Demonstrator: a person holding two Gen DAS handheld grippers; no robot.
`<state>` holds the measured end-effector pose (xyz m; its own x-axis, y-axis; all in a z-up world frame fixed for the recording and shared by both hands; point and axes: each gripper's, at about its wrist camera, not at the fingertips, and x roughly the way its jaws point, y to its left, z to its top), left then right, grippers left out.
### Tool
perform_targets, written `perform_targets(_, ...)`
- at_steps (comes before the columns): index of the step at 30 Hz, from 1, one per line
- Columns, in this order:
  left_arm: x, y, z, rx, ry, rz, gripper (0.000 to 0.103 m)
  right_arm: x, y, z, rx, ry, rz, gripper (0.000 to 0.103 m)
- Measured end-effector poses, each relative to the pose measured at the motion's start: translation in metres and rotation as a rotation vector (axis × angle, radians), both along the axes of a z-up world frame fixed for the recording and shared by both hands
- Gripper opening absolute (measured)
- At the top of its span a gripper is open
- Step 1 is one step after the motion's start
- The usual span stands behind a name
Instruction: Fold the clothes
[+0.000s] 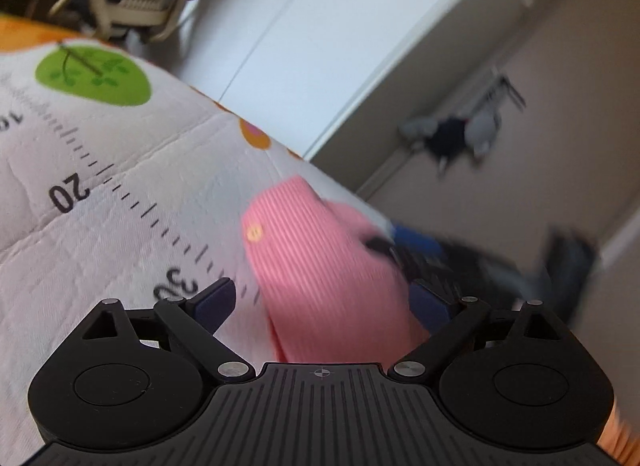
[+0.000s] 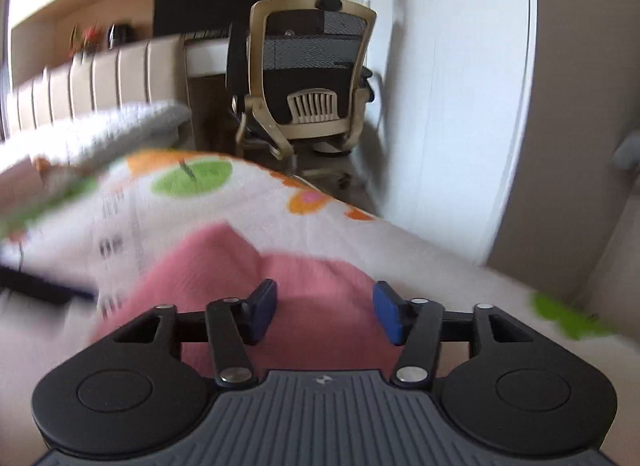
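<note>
- The quilt (image 1: 120,193) lies broad and bare on the left of the pink garment (image 1: 320,266); a gripper can pass freely there.
- The left gripper (image 1: 324,302) stands with jaws wide, the pink garment filling the gap between them.
- The other gripper (image 1: 404,254) crowds the garment's far side, blurred.
- The right gripper (image 2: 325,312) stands parted over pink cloth, nothing between its fingers.
- Past the quilt's edge, an office chair (image 2: 308,81) and a white door (image 2: 452,105) bound the room.
</note>
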<state>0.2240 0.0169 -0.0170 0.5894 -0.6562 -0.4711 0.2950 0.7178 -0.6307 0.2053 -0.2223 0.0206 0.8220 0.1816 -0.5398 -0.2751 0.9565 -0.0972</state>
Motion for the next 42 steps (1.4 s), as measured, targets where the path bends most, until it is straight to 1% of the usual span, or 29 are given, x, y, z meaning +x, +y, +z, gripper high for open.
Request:
perform_targets(1,0.007,0.001,-0.004,-0.024,0.014,0.011,0.097,-0.013,-0.003,-0.003,-0.064,0.001,-0.005,0.060)
perform_targets(2,0.013,-0.004,-0.008,-0.033,0.027,0.008,0.097,-0.022,-0.006,-0.009,-0.115,0.015,-0.013,0.060)
perform_targets(3,0.019,-0.009,-0.013,-0.041,0.039,0.005,0.097,-0.026,-0.009,-0.016,-0.141,0.032,-0.023,0.060)
perform_targets(6,0.035,-0.024,-0.025,-0.065,0.073,-0.002,0.097,-0.036,-0.019,-0.028,-0.131,0.056,-0.048,0.060)
perform_targets(7,0.035,-0.029,-0.025,-0.055,0.049,0.008,0.097,-0.036,-0.017,-0.028,-0.122,0.056,-0.052,0.060)
perform_targets(9,0.033,-0.038,-0.023,-0.011,0.033,0.013,0.097,-0.036,-0.013,-0.028,-0.115,0.053,-0.055,0.060)
perform_targets(11,0.026,-0.048,-0.018,0.084,0.001,0.006,0.093,-0.038,-0.007,-0.025,-0.131,0.032,-0.043,0.058)
perform_targets(13,0.018,-0.050,-0.015,0.153,-0.024,0.006,0.095,-0.039,-0.007,-0.015,-0.092,0.009,-0.032,0.058)
perform_targets(14,0.015,-0.052,-0.014,0.188,-0.036,0.005,0.095,-0.038,-0.009,-0.009,-0.051,-0.001,-0.027,0.058)
perform_targets(15,0.012,-0.053,-0.012,0.220,-0.048,0.005,0.095,-0.035,-0.015,-0.001,0.027,-0.005,-0.024,0.058)
perform_targets(16,0.010,-0.051,-0.012,0.224,-0.048,0.000,0.095,-0.031,-0.020,0.006,0.094,-0.007,-0.024,0.058)
perform_targets(19,0.007,-0.051,-0.012,0.251,-0.053,-0.005,0.095,-0.014,-0.031,0.018,0.241,-0.003,-0.037,0.058)
perform_targets(20,0.005,-0.052,-0.011,0.267,-0.059,-0.008,0.095,-0.008,-0.033,0.021,0.272,-0.004,-0.041,0.058)
perform_targets(23,0.001,-0.054,-0.011,0.311,-0.081,-0.025,0.096,0.012,-0.027,0.021,0.274,0.001,-0.044,0.058)
perform_targets(26,0.000,-0.054,-0.012,0.318,-0.088,-0.033,0.096,0.027,-0.027,0.021,0.286,0.029,-0.065,0.064)
perform_targets(31,-0.003,-0.049,-0.013,0.312,-0.096,-0.041,0.097,0.014,-0.057,0.003,0.383,0.077,-0.144,0.065)
perform_targets(32,-0.004,-0.045,-0.013,0.295,-0.097,-0.040,0.096,0.011,-0.063,-0.001,0.404,0.087,-0.160,0.065)
perform_targets(33,-0.006,-0.040,-0.012,0.261,-0.100,-0.039,0.096,0.003,-0.069,-0.004,0.416,0.086,-0.172,0.065)
perform_targets(34,-0.010,-0.032,-0.013,0.214,-0.107,-0.042,0.096,-0.012,-0.071,-0.006,0.409,0.068,-0.176,0.065)
perform_targets(36,-0.021,-0.018,-0.014,0.161,-0.122,-0.051,0.096,-0.042,-0.075,-0.005,0.372,0.022,-0.182,0.065)
perform_targets(37,-0.027,-0.014,-0.014,0.172,-0.134,-0.052,0.096,-0.056,-0.075,-0.004,0.330,-0.001,-0.177,0.064)
perform_targets(38,-0.034,-0.012,-0.013,0.203,-0.145,-0.055,0.096,-0.068,-0.071,-0.002,0.259,-0.022,-0.159,0.063)
perform_targets(40,-0.049,-0.013,-0.008,0.294,-0.176,-0.073,0.096,-0.092,-0.063,0.002,0.117,-0.066,-0.122,0.062)
perform_targets(41,-0.057,-0.015,-0.005,0.344,-0.201,-0.086,0.096,-0.102,-0.056,0.002,0.026,-0.086,-0.097,0.061)
perform_targets(42,-0.067,-0.019,-0.002,0.393,-0.232,-0.101,0.096,-0.111,-0.044,-0.002,-0.098,-0.103,-0.060,0.061)
